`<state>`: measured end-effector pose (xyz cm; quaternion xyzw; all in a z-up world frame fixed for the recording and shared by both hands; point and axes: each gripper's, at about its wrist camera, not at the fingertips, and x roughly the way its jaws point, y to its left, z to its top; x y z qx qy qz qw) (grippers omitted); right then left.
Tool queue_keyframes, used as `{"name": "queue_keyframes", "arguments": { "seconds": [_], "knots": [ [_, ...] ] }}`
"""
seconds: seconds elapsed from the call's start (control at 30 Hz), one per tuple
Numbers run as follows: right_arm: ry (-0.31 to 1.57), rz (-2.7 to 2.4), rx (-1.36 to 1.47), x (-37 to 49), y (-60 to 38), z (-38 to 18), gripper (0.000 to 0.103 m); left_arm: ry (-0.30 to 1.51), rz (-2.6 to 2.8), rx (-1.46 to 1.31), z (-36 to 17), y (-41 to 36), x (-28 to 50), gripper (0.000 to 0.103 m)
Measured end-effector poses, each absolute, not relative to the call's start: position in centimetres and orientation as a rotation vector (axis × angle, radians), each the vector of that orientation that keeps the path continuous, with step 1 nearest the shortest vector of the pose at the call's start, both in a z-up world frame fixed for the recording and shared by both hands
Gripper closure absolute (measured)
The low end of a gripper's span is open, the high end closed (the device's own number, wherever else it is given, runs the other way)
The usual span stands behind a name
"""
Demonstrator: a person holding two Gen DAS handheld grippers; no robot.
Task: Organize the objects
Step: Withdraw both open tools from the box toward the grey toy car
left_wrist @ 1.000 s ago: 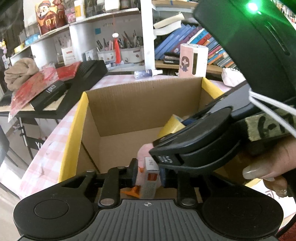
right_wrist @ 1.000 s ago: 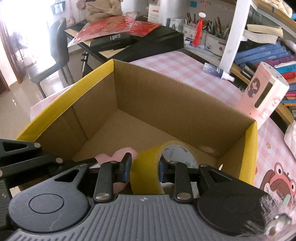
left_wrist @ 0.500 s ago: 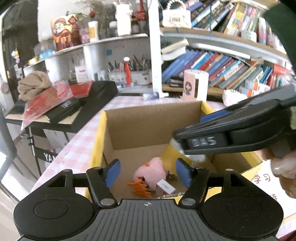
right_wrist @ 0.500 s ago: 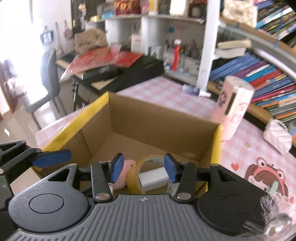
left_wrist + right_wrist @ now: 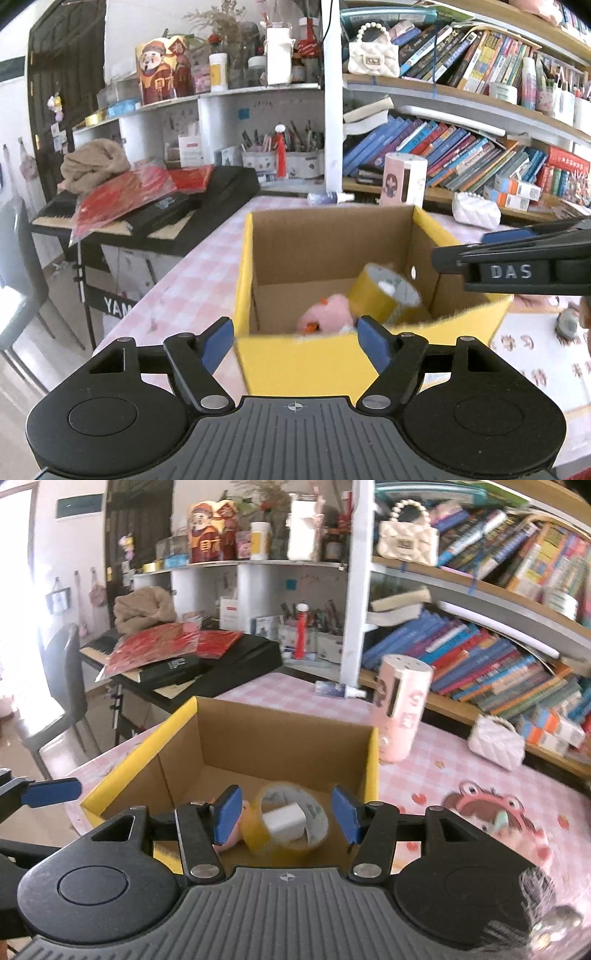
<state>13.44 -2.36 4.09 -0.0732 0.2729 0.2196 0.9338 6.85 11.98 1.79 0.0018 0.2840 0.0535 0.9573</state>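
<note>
A cardboard box (image 5: pixel 332 243) (image 5: pixel 280 734) with yellow-edged flaps stands on the pink checked table. Inside it lie a yellow tape roll (image 5: pixel 384 295) (image 5: pixel 291 823), a pink plush toy (image 5: pixel 325 314) (image 5: pixel 236 830) and a small white box (image 5: pixel 284 821) resting in the roll's hole. My left gripper (image 5: pixel 295 341) hangs above the box's near wall, jaws opening, nothing between them. My right gripper (image 5: pixel 286 812) is above the box over the tape roll, jaws opening, its pads clear of the roll. The right gripper's finger (image 5: pixel 509 266) juts into the left wrist view from the right.
A pink cylinder (image 5: pixel 400 709) with a cartoon girl stands behind the box. A white quilted purse (image 5: pixel 495 742) and a small bottle (image 5: pixel 338 690) lie on the table. Bookshelves (image 5: pixel 461 155) line the back. A black keyboard (image 5: pixel 155 214) under red packets stands left, beside a chair (image 5: pixel 62 686).
Both grippers let go and pulled back and up out of the box. The left released the small white box, the right the tape roll; both now lie inside with the plush.
</note>
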Motion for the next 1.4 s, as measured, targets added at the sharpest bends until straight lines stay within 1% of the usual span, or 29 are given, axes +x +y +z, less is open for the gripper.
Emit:
{"name": "queue_keyframes", "arguments": {
  "seconds": [0.3,0.37,0.47,0.53,0.67,0.93,1.4],
  "knots": [
    [0.600,0.353,-0.142,7.0,-3.2,1.0,0.045,0.657,0.116,-0.043,0.5,13.1,2.7,0.026],
    [0.619,0.344,-0.144,5.6,-3.1,0.3,0.044,0.669,0.107,-0.048,0.3,13.2,2.0,0.023],
    [0.639,0.336,-0.153,4.0,-2.8,-0.3,0.042,0.688,0.082,-0.046,-0.2,13.0,0.9,0.021],
    [0.644,0.323,-0.158,2.9,-2.8,-0.6,0.039,0.704,0.061,-0.042,-0.5,12.9,0.4,0.021],
    [0.668,0.288,-0.154,1.2,-3.2,-1.1,0.035,0.722,0.023,-0.034,-0.8,12.6,-0.6,0.021],
    [0.701,0.180,-0.134,-1.6,-5.0,-1.7,0.022,0.750,-0.092,0.006,-1.4,10.5,-1.6,0.019],
    [0.712,0.014,-0.098,-3.3,-9.5,-1.4,0.017,0.738,-0.233,0.059,-1.4,6.3,-1.3,0.018]
  ]
}}
